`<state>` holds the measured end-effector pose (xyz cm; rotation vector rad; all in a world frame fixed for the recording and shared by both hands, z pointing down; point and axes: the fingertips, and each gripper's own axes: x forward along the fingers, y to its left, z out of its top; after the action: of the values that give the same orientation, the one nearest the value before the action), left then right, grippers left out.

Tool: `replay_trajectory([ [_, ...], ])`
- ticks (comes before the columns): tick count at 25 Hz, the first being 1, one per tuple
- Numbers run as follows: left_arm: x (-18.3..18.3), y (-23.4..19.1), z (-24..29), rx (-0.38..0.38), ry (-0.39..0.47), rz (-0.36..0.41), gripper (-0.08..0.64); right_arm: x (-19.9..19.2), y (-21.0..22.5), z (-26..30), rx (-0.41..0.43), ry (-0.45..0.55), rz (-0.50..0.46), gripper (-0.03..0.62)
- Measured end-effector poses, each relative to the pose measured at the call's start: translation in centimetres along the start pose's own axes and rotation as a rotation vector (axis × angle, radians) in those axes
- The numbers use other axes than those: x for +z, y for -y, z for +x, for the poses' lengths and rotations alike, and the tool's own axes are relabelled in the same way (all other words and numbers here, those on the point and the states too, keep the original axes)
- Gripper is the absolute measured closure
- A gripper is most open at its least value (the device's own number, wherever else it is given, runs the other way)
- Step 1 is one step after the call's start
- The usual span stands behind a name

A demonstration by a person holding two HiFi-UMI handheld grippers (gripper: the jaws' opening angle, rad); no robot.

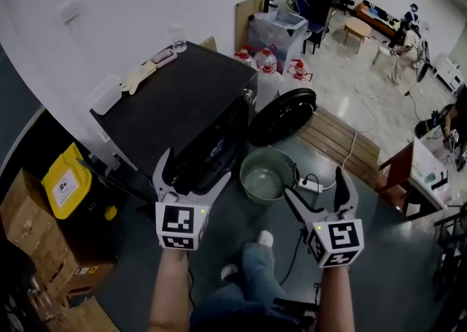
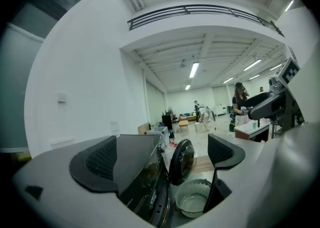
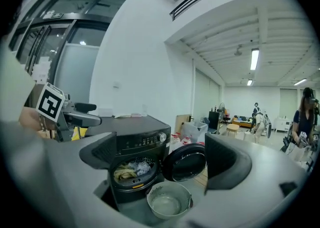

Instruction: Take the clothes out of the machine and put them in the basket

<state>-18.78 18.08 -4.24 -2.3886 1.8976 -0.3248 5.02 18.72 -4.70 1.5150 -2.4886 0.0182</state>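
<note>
A black front-loading machine stands against the wall with its round door swung open. The right gripper view shows yellow and pale clothes inside the drum. An empty grey-green basket sits on the floor in front of the machine. My left gripper is open, held in the air near the machine's front. The right gripper is open too, to the right of the basket and above the floor. Neither holds anything.
Water jugs and a clear storage bin stand beyond the machine. A wooden pallet lies right of the door, and a cable with a power strip runs by the basket. Cardboard boxes and a yellow container are at left.
</note>
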Motion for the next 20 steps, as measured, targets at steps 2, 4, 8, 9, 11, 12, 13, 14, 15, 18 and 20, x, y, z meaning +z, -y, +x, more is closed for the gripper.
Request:
replay_trajectory([
  [2,-0.8,0.1,1.4,0.015,-0.030,-0.011,-0.008,-0.5,1.1,1.1,0.006,-0.001,0.007,0.044],
  [4,-1.2,0.7,3.1,0.015,-0.049,-0.017,-0.008,-0.9,2.6,2.3,0.012,-0.004,0.018,0.044],
  [8,-1.0,2.1,7.6,0.008,-0.073,-0.010,-0.008,-1.7,6.5,5.1,0.016,-0.012,0.055,0.046],
  [9,-0.9,2.3,8.9,0.007,-0.079,-0.004,-0.008,-1.9,7.4,6.0,0.018,-0.014,0.066,0.046],
  [11,-0.7,2.7,11.5,0.007,-0.092,0.003,-0.008,-2.4,9.1,7.9,0.026,-0.025,0.078,0.046],
  [12,-0.7,2.8,12.7,0.008,-0.098,0.001,-0.008,-2.7,9.9,8.8,0.033,-0.035,0.079,0.046],
  [13,-0.8,3.0,13.8,0.010,-0.105,-0.002,-0.008,-3.0,10.5,9.8,0.042,-0.046,0.080,0.046],
  [14,-1.0,3.1,14.9,0.012,-0.114,-0.005,-0.008,-3.3,11.2,10.8,0.051,-0.055,0.080,0.046],
  [15,-1.2,3.2,15.9,0.015,-0.124,-0.006,-0.008,-3.6,11.8,11.7,0.061,-0.063,0.080,0.046],
  [18,-1.8,3.9,18.7,0.020,-0.154,-0.012,-0.008,-4.4,13.5,14.3,0.088,-0.083,0.083,0.046],
  [20,-2.5,4.3,20.3,0.021,-0.176,-0.023,-0.008,-5.0,14.3,15.7,0.108,-0.099,0.088,0.046],
])
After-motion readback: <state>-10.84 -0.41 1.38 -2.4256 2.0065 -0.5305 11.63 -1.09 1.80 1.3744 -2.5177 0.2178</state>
